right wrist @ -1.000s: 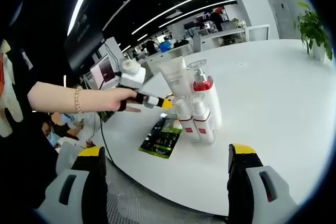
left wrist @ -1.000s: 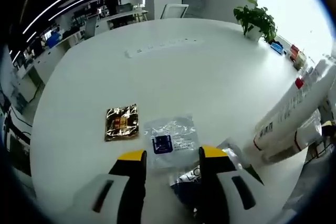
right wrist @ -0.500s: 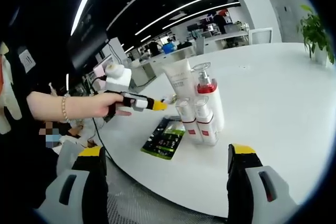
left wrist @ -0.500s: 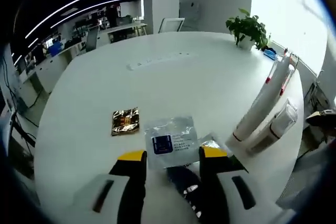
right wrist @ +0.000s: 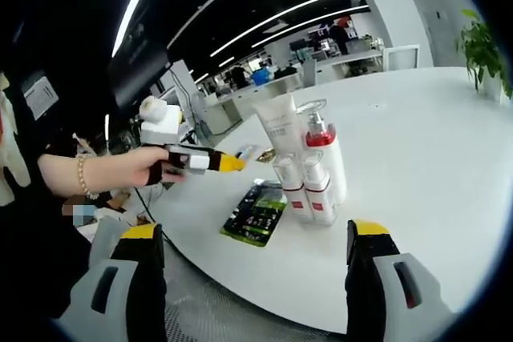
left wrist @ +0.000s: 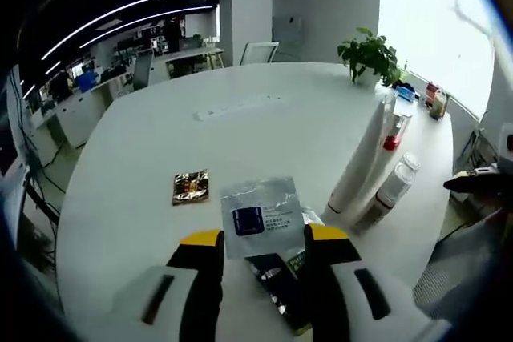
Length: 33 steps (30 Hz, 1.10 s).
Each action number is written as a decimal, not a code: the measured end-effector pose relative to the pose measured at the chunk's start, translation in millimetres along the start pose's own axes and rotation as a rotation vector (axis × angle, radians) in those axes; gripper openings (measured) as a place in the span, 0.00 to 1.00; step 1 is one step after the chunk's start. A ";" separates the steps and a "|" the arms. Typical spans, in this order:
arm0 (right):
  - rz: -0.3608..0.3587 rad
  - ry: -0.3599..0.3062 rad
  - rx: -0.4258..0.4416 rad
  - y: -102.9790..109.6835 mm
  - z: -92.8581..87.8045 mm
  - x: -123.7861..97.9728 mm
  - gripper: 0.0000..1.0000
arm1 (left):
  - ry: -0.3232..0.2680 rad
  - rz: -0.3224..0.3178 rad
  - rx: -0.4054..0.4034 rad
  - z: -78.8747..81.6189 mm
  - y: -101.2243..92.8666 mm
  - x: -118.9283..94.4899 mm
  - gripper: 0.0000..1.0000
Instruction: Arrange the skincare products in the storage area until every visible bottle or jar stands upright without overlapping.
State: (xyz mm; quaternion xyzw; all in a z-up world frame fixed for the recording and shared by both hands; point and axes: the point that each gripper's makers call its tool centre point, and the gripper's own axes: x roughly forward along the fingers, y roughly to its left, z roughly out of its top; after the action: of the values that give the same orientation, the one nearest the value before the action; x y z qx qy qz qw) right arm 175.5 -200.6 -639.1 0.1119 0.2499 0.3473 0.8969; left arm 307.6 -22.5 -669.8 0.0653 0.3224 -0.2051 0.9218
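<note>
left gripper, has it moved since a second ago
Yes. In the right gripper view the left gripper has drawn back from the bottles, away from the table edge toward the person.

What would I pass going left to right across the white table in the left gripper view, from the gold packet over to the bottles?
Crinkled gold foil sachet → clear plastic sachet with a dark blue square label → tall white tube standing upright → small white bottle with a clear cap.

dark sachet (left wrist: 276, 282): partly hidden between jaws | bottle labels (right wrist: 309, 202): too small to read
</note>
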 end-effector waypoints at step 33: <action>0.193 -0.068 0.075 52.7 32.1 29.8 0.61 | -0.108 -0.045 0.118 -1.0 -58.6 -87.9 0.39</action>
State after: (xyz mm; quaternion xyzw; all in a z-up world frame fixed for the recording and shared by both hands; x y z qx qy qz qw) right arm 181.4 -142.6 -603.2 0.1806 0.2203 0.4184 0.8624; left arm 220.2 -45.8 -615.3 0.1011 0.2607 -0.2475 0.9277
